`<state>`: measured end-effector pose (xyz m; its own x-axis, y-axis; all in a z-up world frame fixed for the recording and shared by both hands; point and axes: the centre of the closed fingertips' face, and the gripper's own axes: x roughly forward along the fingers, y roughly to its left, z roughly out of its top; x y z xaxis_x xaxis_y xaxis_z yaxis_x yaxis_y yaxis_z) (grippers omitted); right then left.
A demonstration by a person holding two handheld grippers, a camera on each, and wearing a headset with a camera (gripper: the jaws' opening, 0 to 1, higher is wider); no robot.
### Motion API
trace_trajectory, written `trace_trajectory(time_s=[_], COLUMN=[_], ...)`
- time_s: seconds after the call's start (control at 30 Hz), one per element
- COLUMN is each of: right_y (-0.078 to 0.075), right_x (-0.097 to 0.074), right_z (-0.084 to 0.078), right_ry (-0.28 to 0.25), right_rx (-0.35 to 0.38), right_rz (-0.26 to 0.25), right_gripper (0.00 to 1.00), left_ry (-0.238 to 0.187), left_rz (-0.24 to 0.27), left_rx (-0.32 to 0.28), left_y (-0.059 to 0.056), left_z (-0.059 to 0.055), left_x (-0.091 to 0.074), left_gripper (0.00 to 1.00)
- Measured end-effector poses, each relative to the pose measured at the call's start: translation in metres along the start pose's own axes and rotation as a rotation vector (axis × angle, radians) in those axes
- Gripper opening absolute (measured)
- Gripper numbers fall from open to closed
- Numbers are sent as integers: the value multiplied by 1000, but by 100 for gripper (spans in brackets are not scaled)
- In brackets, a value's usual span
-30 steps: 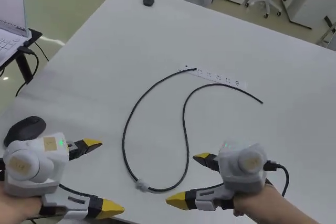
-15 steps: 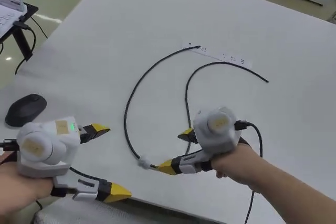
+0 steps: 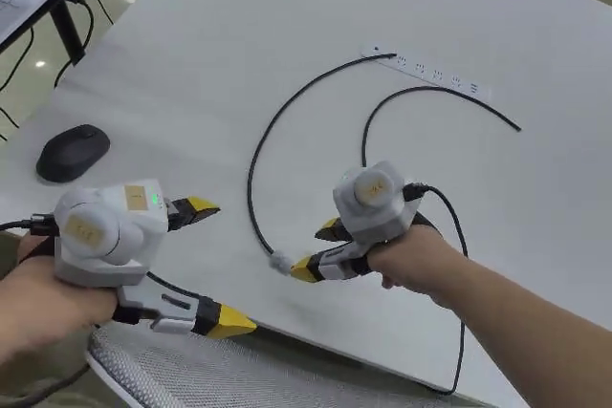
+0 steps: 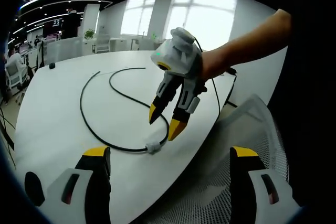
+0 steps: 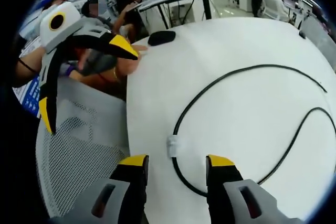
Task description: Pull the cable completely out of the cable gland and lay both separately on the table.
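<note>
The white table (image 3: 191,35) carries all work items. A grey mesh panel (image 3: 172,375) sits below its near edge.

The black cable (image 3: 287,112) lies flat on the table in two long curves that join in a bend near the near edge. One end rests just beside a white power strip (image 3: 430,74); the other end lies free further right.

The left hand-held gripper (image 3: 218,265) is held off the near edge, above the mesh panel, with its jaws wide apart and nothing between them. The right hand-held gripper (image 3: 314,250) is tilted down toward the table at the bend of the cable, with its jaws apart and not clamped on anything.

A dark computer mouse (image 3: 72,152) sits on the table's left side, well apart from the cable.

The cable gland (image 3: 279,263), small and pale, lies on the table with the cable passing through it. In the right gripper view it sits just ahead of the yellow tips, between their lines.
</note>
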<state>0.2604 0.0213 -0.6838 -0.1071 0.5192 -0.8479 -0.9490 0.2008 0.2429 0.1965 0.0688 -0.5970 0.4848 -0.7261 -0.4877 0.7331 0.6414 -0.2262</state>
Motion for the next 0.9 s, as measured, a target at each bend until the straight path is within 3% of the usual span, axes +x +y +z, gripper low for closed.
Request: trace_trajectory(time_s=[0.2, 0.37, 0.5, 0.9], right_y=[4, 2, 1, 0], right_x=[14, 24, 26, 33], right_z=[0, -6, -6, -9], right_ry=[25, 68, 73, 91], right_rx=[22, -2, 17, -18], right_rz=[37, 32, 34, 37], right_gripper=[34, 32, 26, 12], left_ry=[1, -9, -1, -13], left_rz=[3, 8, 4, 5], left_rx=[-12, -18, -16, -34], left_y=[-1, -4, -6, -7], left_z=[-4, -4, -6, -7], left_x=[1, 1, 1, -1], left_gripper=[94, 94, 94, 93])
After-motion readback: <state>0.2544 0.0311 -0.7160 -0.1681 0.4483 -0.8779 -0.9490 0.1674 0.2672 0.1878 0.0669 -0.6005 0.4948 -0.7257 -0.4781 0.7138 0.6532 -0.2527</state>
